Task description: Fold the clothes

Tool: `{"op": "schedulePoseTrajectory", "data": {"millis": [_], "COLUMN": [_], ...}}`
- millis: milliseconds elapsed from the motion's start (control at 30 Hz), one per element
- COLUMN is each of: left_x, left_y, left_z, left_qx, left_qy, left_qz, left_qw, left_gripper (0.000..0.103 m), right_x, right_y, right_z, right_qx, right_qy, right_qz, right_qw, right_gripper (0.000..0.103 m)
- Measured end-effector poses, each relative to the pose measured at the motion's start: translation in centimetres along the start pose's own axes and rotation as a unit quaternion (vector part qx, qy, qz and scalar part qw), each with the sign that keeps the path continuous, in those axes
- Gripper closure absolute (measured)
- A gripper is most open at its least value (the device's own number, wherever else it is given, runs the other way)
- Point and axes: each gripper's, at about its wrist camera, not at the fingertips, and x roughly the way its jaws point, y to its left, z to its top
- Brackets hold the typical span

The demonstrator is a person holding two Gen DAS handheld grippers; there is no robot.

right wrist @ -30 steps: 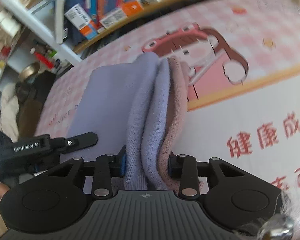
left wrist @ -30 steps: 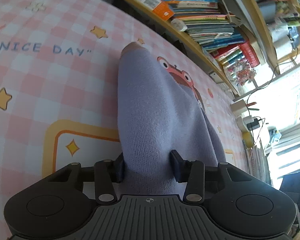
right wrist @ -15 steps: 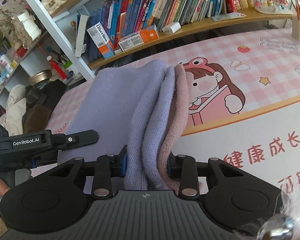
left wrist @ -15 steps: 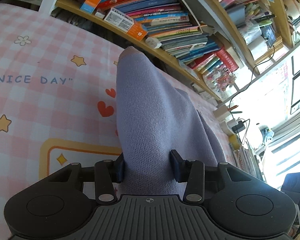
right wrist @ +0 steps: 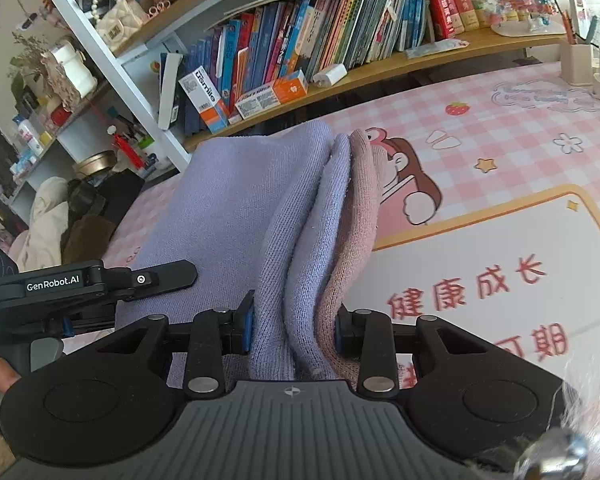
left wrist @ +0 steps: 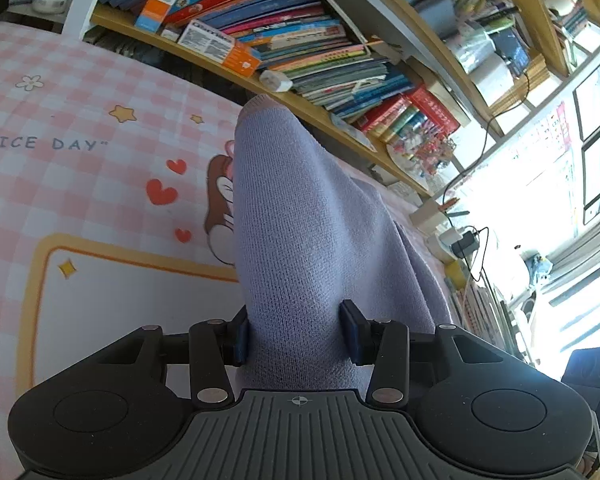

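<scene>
left fingers (left wrist: 296, 334) clamping lilac knit garment (left wrist: 300, 220), right fingers (right wrist: 294, 330) pinching its bunched folds

The black plastic left gripper (left wrist: 298, 334) is showing a ribbed grey top plate, round side discs, silver screw heads and blue finger pads (left wrist: 241, 336). The matching black right gripper (right wrist: 294, 330) is showing likewise.

The garment (left wrist: 300, 220) runs forward from between the left gripper's (left wrist: 298, 336) pads, above the mat (left wrist: 100, 184). Books (left wrist: 300, 40) stand on the shelf (right wrist: 440, 60) behind the mat. The right gripper (right wrist: 294, 330) pinches its folds.
</scene>
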Motion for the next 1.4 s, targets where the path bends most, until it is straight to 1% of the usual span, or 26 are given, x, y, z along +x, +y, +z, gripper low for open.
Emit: {"op": "schedulePoseTrajectory", "data": {"millis": [167,300,433,600,700,900,1133,1400], "left_x": [-0.7,-1.5,-2.3,-2.7,-2.9,-3.5,-3.5,-3.4], "left_y": [-1.9,-2.7,-2.7,-2.0,-0.9,1.8,5.1,7.9], "left_z": [-1.5,-2.1,-2.3,-1.9,-1.1,1.7,4.7,7.1], "left_qx": [0.002,0.002,-0.002,-0.003,-0.003,0.003,0.010,0.008], "left_qy": [-0.011,-0.023,-0.036,-0.041,-0.040,-0.034,-0.017,-0.002], "left_qz": [0.007,0.013,0.014,0.011,0.006,-0.007,-0.017,-0.033], "left_qw": [0.9999,0.9996,0.9993,0.9991,0.9992,0.9994,0.9997,0.9994], "left_gripper": [0.060,0.060,0.060,0.060,0.060,0.060,0.060,0.060], "right_x": [-1.7,-2.5,-2.7,-2.3,-1.5,0.9,3.8,6.1], "right_y": [-1.0,-1.3,-0.8,-0.1,0.8,3.8,6.8,9.4], "right_z": [-0.5,-0.7,-0.7,-0.6,-0.6,0.1,0.8,1.7], "right_qx": [-0.010,-0.018,-0.028,-0.032,-0.030,-0.023,-0.009,-0.004], "right_qy": [-0.004,-0.007,-0.010,-0.011,-0.013,-0.022,-0.026,-0.026], "right_qz": [0.011,0.024,0.031,0.031,0.027,0.017,0.001,-0.016], "right_qw": [1.000,1.000,0.999,0.999,0.999,0.999,1.000,1.000], "right_gripper": [0.072,0.072,0.072,0.072,0.072,0.072,0.072,0.072]}}
